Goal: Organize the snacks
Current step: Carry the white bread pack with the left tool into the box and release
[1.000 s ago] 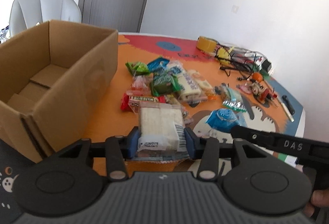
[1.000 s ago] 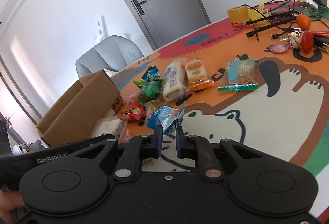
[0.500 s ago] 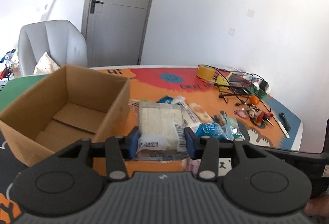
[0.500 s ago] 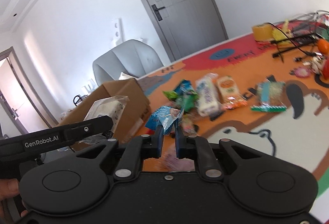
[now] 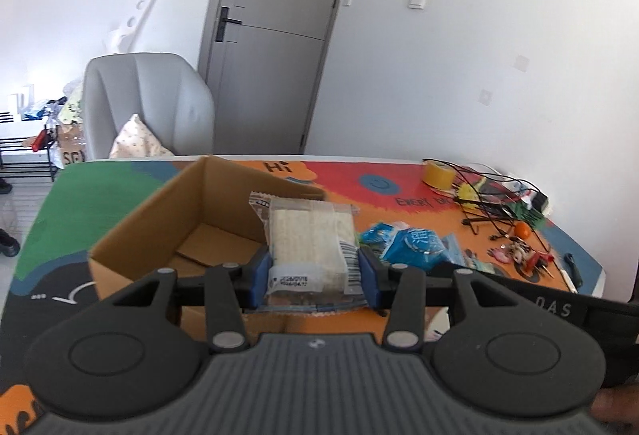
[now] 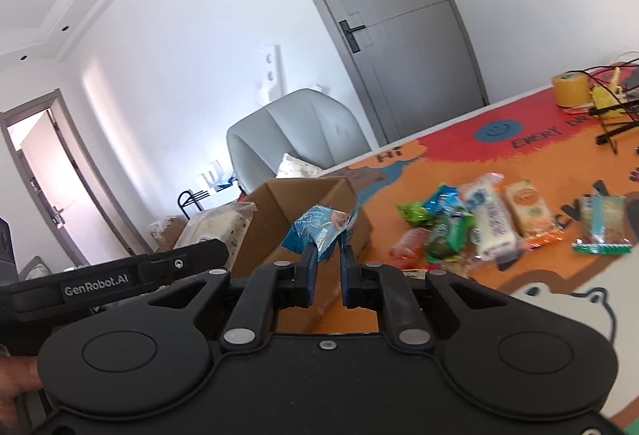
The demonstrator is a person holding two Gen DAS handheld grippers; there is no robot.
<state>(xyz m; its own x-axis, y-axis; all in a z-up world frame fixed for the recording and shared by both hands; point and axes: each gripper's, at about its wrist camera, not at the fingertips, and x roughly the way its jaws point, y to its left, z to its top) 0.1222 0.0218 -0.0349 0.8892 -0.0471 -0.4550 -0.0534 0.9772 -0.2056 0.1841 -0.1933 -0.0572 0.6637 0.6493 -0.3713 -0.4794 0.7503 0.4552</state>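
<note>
The left gripper (image 5: 315,271) is closed on a clear-wrapped white snack pack (image 5: 309,239). Both blue pads press the pack's lower sides; the pack stands upright between them and projects forward beyond the fingertips. The pack is held in the air, in front of the near right part of the open cardboard box (image 5: 179,219). Whether it is over the box cavity or just short of the box wall cannot be told.

The right gripper (image 6: 328,267) is clamped on a blue snack pouch (image 6: 315,227). Its pads pinch the pouch's lower edge, and the pouch fans out above and to the left of the fingertips. The pouch is off the desk (image 6: 459,151), in line with the box's near corner.

The box stands near the desk's left edge. In the left wrist view its floor flaps are bare.

The remaining snacks (image 6: 471,223) lie in a loose cluster on the orange area of the desk, right of the box and well apart from both grippers. A roll of yellow tape (image 5: 437,173) and a tangle of cables (image 5: 495,195) occupy the far right corner of the desk.
</note>
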